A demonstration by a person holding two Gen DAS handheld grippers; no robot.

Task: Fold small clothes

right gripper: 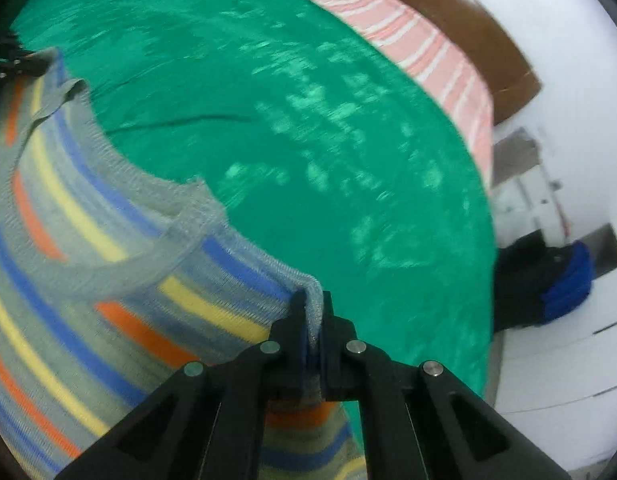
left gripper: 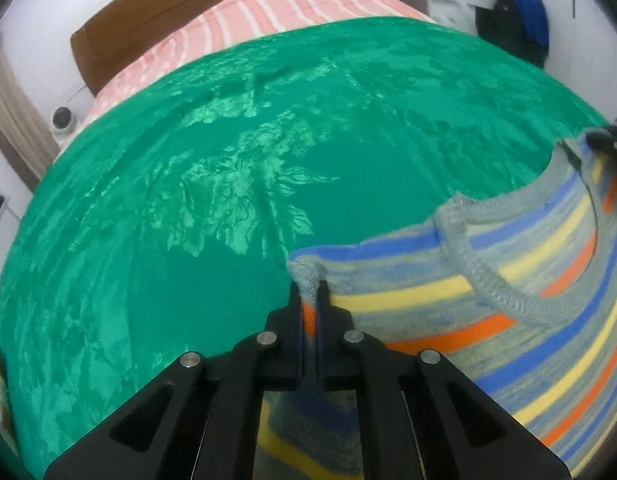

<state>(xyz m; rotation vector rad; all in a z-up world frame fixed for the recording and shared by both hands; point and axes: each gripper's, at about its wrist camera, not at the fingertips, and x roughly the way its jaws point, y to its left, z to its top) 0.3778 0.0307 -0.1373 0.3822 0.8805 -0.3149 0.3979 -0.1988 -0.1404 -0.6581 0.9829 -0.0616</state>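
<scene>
pinching each shoulder seam, left claw (left gripper: 311, 294) and right claw (right gripper: 311, 300) are clamped on the striped shirt (left gripper: 508, 300), hanging above the green bedspread (left gripper: 188, 200); soft, light, floppy knit.

The striped shirt (left gripper: 508, 320) is ribbed knit cloth, matt; beneath it the green bedspread (left gripper: 188, 200) has a satiny sheen; matt black plastic grippers (left gripper: 310, 300) carry shiny metal pins (left gripper: 267, 337).
</scene>
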